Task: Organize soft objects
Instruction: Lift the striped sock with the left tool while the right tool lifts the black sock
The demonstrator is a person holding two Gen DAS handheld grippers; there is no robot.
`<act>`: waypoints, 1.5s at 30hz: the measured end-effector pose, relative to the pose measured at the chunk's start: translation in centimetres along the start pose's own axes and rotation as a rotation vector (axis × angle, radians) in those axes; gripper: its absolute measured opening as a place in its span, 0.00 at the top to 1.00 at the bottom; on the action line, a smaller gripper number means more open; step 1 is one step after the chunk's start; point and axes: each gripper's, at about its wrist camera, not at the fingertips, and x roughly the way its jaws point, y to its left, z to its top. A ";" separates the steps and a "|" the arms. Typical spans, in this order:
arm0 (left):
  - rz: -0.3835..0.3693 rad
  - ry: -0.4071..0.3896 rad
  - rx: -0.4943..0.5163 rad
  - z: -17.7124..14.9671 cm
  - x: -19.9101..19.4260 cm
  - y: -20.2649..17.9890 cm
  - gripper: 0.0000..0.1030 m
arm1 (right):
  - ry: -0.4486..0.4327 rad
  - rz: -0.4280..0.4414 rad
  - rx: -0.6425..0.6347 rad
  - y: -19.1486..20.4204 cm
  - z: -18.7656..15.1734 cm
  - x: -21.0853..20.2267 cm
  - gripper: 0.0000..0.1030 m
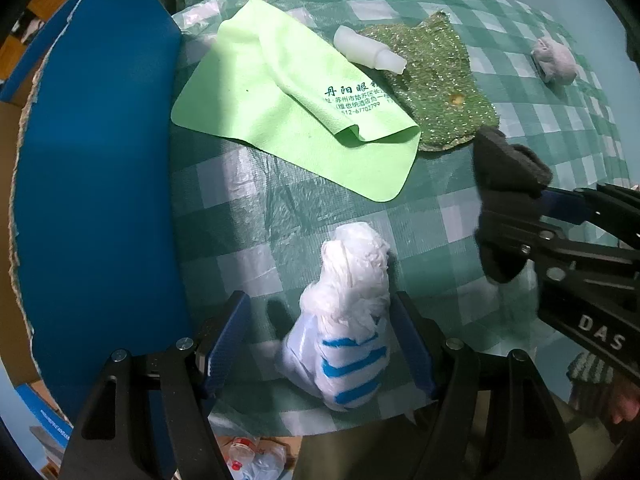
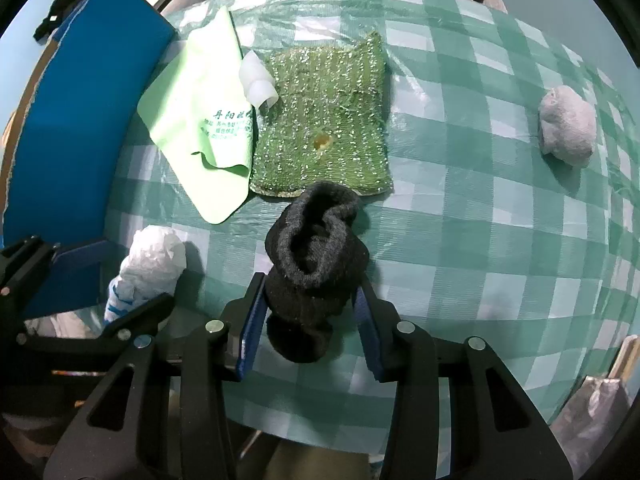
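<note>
The left claw is standing spread around the white bag, its right pad touching the bundle and its left pad clear of it, the bag lying on the counter near the near edge. The right claw is pinching the black sock between both pads, just right of the left claw. Ahead of the left claw the green cloth is lying flat, overlapping the scrubber, with a white bottle resting across both. Left of the left claw the blue board is walling that side. Far right of the right claw the grey sock ball is sitting alone, with bare checked counter between.
</note>
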 end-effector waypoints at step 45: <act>-0.015 -0.126 -0.056 -0.3 -6.7 2.4 0.58 | -0.115 0.036 -0.024 0.3 1.3 -7.8 0.59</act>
